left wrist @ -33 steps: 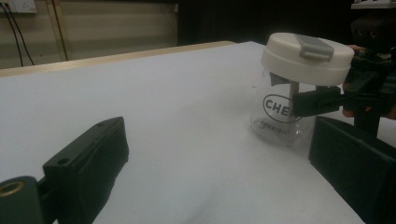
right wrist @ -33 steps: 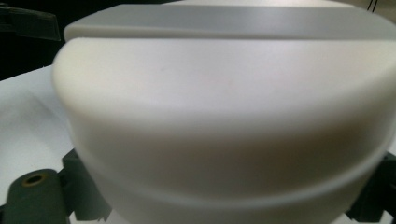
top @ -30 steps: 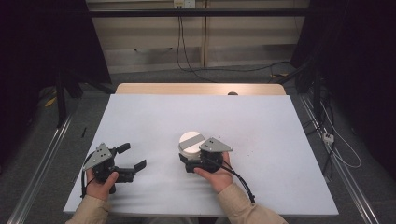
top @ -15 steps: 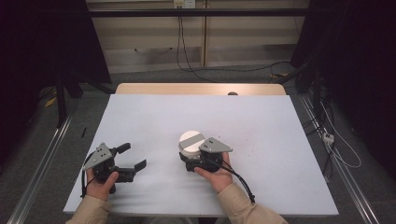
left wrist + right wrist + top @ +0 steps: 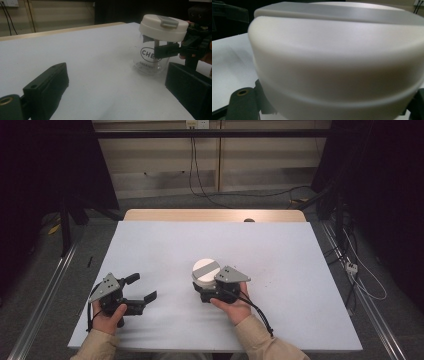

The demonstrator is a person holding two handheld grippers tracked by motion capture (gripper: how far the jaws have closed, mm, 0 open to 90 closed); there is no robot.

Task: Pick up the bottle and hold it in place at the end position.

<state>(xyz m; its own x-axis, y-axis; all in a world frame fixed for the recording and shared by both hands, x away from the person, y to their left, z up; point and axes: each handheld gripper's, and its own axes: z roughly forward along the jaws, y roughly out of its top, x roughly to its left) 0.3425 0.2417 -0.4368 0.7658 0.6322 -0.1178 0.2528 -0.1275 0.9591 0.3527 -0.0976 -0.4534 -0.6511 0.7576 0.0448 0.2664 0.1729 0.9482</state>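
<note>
1. High view: the jar [image 5: 205, 274] stands at centre frame on the white table [image 5: 280, 255], lid still on. The right gripper [image 5: 204, 292] clasps its glass body; any opening is judged still to come. The left gripper [image 5: 142, 290], lower left, gapes empty.

2. Left gripper view: clear glass, black lettering, a smooth cream lid [image 5: 163, 27] with a grey bar.

3. Right gripper view: the matte round lid looms close between the jaws.
</note>
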